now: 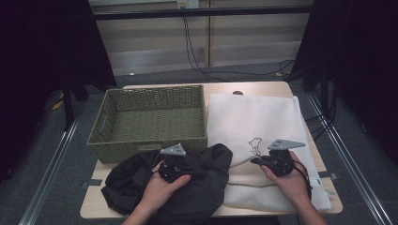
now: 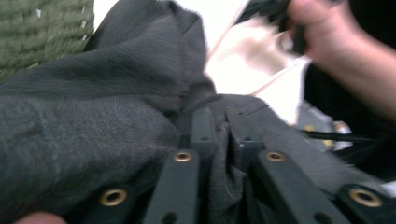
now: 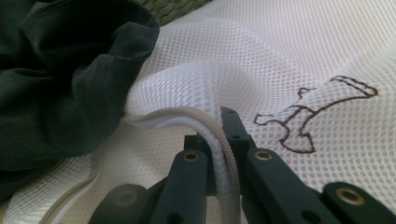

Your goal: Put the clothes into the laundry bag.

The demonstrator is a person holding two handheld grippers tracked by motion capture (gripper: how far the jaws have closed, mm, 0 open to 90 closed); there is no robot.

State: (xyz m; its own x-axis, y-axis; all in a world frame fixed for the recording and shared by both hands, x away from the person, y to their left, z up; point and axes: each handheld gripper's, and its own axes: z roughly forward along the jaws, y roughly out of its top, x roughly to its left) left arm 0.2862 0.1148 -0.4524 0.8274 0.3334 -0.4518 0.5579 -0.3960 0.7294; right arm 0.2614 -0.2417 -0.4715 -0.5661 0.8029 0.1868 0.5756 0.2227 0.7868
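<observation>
Dark garment [image 1: 187,180], soft, limp, lying on the surface beside the basket [image 1: 150,119]; left gripper [image 2: 219,128] is clamping a fold, right gripper [image 3: 219,135] is pinching the mesh bag [image 1: 263,126] rim — likely best gripped by bunched folds.

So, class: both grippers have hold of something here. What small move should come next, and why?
Probably lift the right gripper a little to open the white mesh bag's mouth. It is shut on the bag's edge, while the left gripper is shut on the dark garment lying just beside that opening, so the garment can then be drawn in.
</observation>
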